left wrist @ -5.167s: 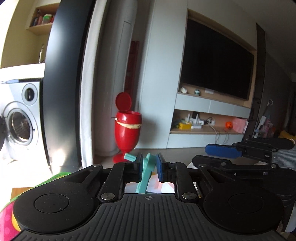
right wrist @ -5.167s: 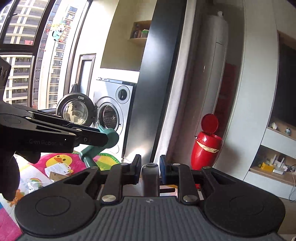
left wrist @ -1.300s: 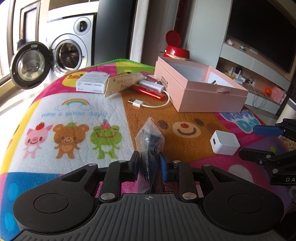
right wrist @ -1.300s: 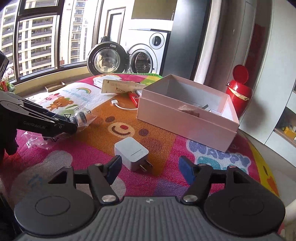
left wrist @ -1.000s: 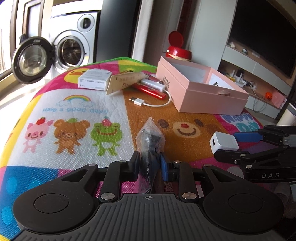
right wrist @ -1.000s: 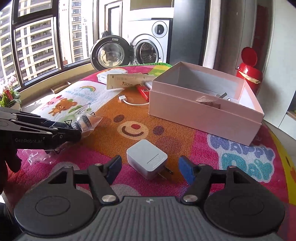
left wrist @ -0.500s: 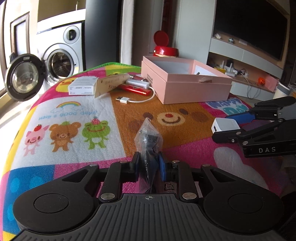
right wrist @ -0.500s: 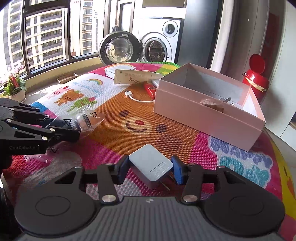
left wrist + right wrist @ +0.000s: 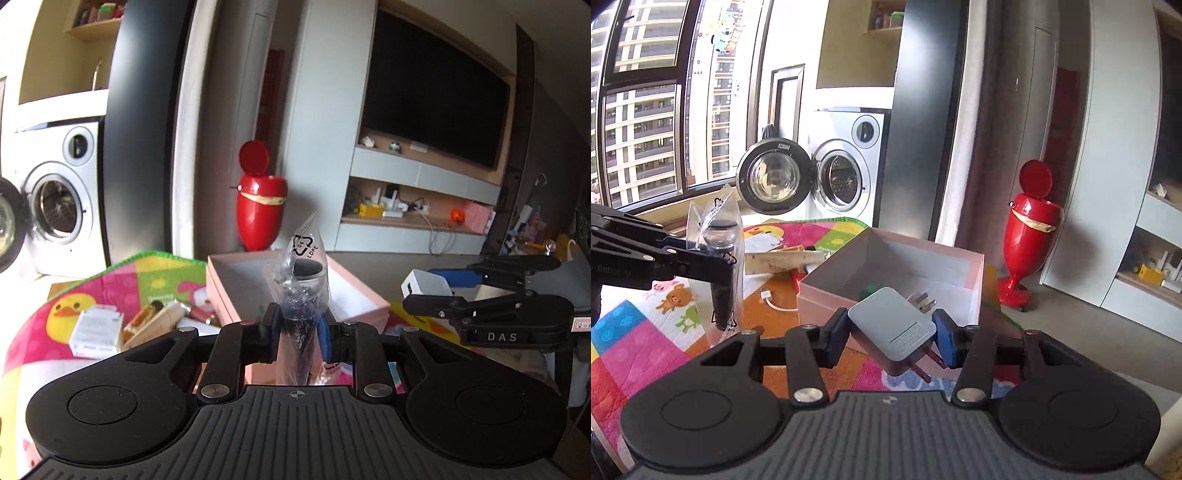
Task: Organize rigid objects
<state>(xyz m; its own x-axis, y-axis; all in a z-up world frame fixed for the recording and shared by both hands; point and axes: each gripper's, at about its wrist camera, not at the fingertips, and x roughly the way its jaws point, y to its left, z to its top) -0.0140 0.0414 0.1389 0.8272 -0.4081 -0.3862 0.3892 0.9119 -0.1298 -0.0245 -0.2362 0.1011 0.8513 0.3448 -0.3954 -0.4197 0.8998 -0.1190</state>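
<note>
Clamping a bagged dark cylinder point(image 9: 301, 317) between its blue pads, the left gripper point(image 9: 295, 330) holds it upright, clear of the mat point(image 9: 646, 350), its LDPE-marked bag tip rising above the fingers. The right gripper point(image 9: 892, 338) pinches a white charger point(image 9: 892, 328) tilted between its pads, prongs pointing up and away toward the open pink box point(image 9: 960, 271) just beyond. Past the box, a small white carton point(image 9: 96, 332), a tan packet point(image 9: 783, 262) and a white cable point(image 9: 772, 299) lie on the mat; farther off stands a red bin point(image 9: 1030, 236).
</note>
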